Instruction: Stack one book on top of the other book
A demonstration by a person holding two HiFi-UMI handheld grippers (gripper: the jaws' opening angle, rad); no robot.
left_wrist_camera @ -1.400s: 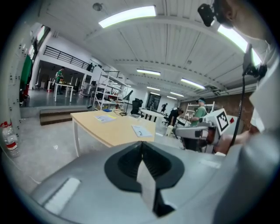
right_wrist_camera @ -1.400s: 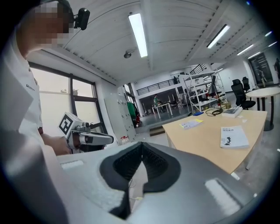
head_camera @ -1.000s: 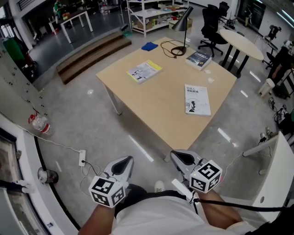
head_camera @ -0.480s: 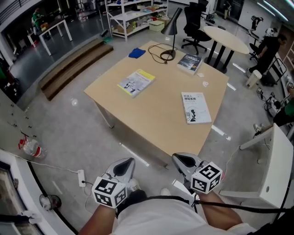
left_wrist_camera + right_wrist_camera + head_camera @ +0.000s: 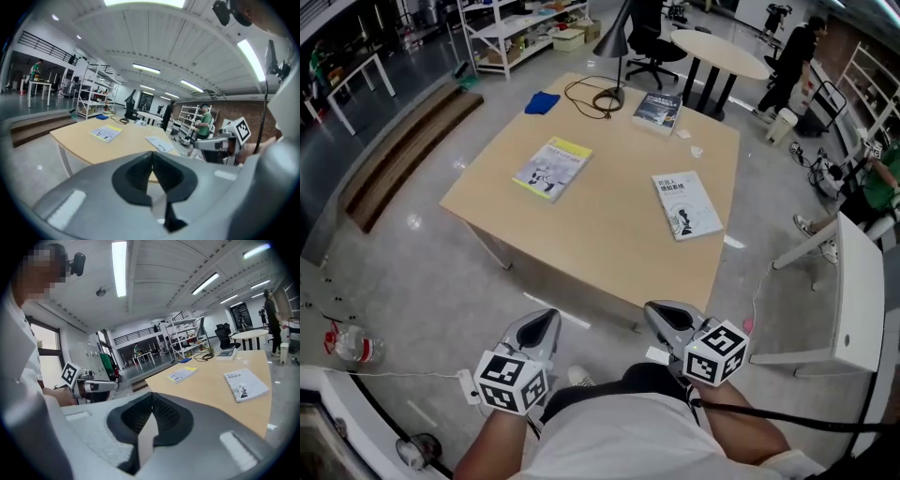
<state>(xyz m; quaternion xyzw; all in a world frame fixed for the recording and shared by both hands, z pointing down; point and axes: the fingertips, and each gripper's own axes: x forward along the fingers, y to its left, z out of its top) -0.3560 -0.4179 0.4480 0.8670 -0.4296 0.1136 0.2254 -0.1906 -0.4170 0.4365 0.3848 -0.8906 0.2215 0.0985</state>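
Note:
A white book (image 5: pixel 686 205) lies on the right part of the wooden table (image 5: pixel 600 234). A second book with a yellow band (image 5: pixel 551 168) lies on the table's left part. The same two show in the right gripper view as the white book (image 5: pixel 245 384) and the yellow-banded book (image 5: pixel 183 374), and in the left gripper view as the white book (image 5: pixel 160 144) and the yellow-banded book (image 5: pixel 106 132). My left gripper (image 5: pixel 546 322) and right gripper (image 5: pixel 657 312) are both shut and empty, held close to my body, short of the table's near edge.
A dark book (image 5: pixel 658 108), a black desk lamp (image 5: pixel 614 56) with its coiled cable, and a blue cloth (image 5: pixel 542 101) sit at the table's far side. A round table (image 5: pixel 719 53) with office chairs stands behind. A white desk (image 5: pixel 853 291) stands at the right. A person (image 5: pixel 790 53) stands far right.
The table and books have shifted leftward and nearer in the head view as I walk toward them. Both grippers stay shut and held in front of my body.

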